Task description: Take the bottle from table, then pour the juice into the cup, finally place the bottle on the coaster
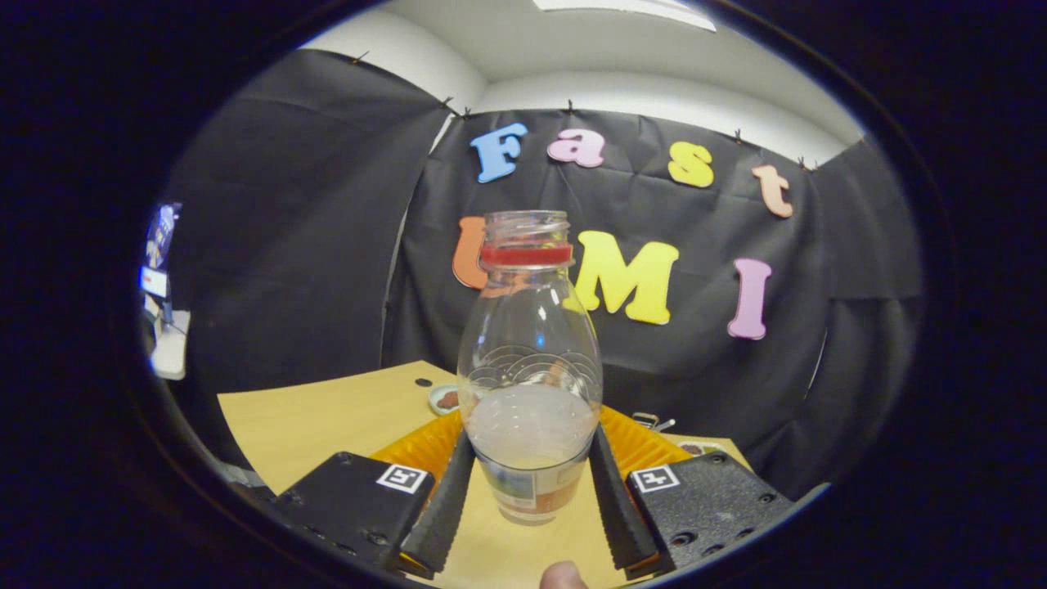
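The gripper (530,483) is clenched on the bottle (530,368): both fingers (442,511) press on its lower sides. The bottle stands upright, uncapped, with a red ring at its neck and pale juice low inside. Behind the bottle lies an orange coaster (421,446) on the wooden table (319,413). A small dish (444,399) sits left behind the bottle. A fingertip (563,577) shows below the bottle.

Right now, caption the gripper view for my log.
Gripper shut on the uncapped bottle, upright, a little juice inside, over the wooden table.
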Demonstrator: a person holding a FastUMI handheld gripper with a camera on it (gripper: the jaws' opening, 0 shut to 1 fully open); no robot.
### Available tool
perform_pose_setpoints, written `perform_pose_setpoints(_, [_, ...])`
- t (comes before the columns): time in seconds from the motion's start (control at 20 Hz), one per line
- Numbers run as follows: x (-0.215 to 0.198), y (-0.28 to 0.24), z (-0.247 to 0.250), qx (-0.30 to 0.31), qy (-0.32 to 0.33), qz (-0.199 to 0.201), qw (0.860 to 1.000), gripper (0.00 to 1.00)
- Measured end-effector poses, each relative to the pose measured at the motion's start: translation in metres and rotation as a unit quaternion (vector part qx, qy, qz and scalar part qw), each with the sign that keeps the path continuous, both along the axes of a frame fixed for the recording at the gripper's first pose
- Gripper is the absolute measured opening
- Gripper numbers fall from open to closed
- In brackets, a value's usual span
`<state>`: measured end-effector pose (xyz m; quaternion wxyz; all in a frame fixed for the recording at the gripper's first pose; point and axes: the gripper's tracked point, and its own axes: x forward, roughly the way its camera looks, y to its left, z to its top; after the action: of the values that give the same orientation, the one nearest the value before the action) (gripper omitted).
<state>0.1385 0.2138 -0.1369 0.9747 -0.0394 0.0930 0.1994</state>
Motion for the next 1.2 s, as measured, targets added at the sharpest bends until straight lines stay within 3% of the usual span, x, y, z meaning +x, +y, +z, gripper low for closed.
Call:
perform_pose_setpoints(0.45, [0.073,-0.005,-0.076,0.023,0.07,-0.015,0.997,0.76])
perform_pose_setpoints(1.2, [0.11,-0.004,-0.193,0.033,0.117,-0.034,0.992,0.79])
